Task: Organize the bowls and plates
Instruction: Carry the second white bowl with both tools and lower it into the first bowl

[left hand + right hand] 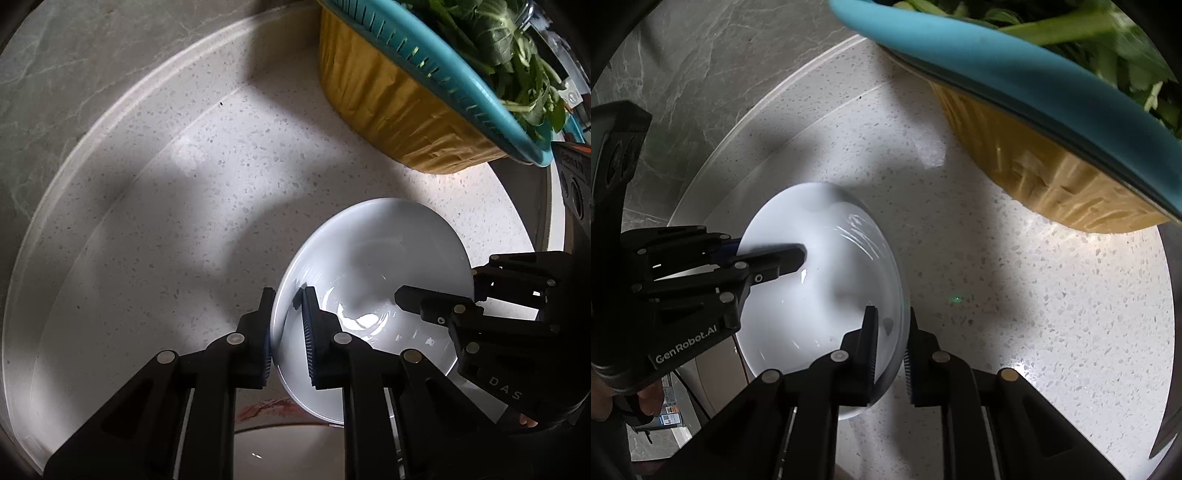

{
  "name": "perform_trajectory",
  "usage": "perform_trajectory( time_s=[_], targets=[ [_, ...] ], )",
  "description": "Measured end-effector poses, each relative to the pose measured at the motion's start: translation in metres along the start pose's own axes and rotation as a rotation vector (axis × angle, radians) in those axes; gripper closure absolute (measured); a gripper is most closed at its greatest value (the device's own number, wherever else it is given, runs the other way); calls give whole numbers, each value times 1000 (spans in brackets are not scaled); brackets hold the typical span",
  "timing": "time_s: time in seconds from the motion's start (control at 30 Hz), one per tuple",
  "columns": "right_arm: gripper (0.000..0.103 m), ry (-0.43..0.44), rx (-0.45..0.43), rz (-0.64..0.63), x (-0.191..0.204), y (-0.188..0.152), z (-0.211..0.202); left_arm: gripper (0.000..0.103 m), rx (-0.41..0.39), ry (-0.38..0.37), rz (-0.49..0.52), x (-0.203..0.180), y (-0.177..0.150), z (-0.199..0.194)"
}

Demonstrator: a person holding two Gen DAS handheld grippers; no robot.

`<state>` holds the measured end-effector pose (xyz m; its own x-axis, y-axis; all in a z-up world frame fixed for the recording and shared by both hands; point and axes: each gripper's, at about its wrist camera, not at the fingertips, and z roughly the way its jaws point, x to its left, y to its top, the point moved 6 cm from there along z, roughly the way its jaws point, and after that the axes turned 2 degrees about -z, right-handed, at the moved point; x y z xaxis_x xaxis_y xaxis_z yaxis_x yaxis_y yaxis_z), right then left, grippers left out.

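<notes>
A white bowl [373, 266] is held above the speckled white countertop [184, 206] by both grippers. My left gripper [288, 332] is shut on the bowl's left rim, one finger inside and one outside. My right gripper [890, 347] is shut on the opposite rim of the same bowl [812, 295]. In the left wrist view the right gripper [436, 299] reaches in from the right. In the right wrist view the left gripper [764, 258] reaches in from the left. Part of another white dish [280, 450] shows below the bowl.
A teal colander of leafy greens [480, 48] sits in a yellow basin [399, 110] at the back right, also in the right wrist view [1052, 177]. A grey marble wall [74, 74] runs behind the counter. A reddish smear [266, 408] lies on the counter near the lower dish.
</notes>
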<state>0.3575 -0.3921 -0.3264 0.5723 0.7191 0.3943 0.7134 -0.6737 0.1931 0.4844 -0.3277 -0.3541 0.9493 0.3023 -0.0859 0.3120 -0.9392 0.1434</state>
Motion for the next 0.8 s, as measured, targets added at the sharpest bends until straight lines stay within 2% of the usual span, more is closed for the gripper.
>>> perform_trajectory(
  time_s=[0.2,0.4,0.57,0.8],
  targets=[
    [90,10,-20,-39,6,5,-26,92,-47,7,-41,-1,0,-30],
    [90,33,-41,-130,43,13,-50,92,-104,30,-108,18,-21,-73],
    [90,58,-42,-239,92,7,-60,92,-147,51,-202,49,-59,-111],
    [90,109,-7,-411,172,-16,-56,92,-189,89,-370,95,-145,-150]
  ],
)
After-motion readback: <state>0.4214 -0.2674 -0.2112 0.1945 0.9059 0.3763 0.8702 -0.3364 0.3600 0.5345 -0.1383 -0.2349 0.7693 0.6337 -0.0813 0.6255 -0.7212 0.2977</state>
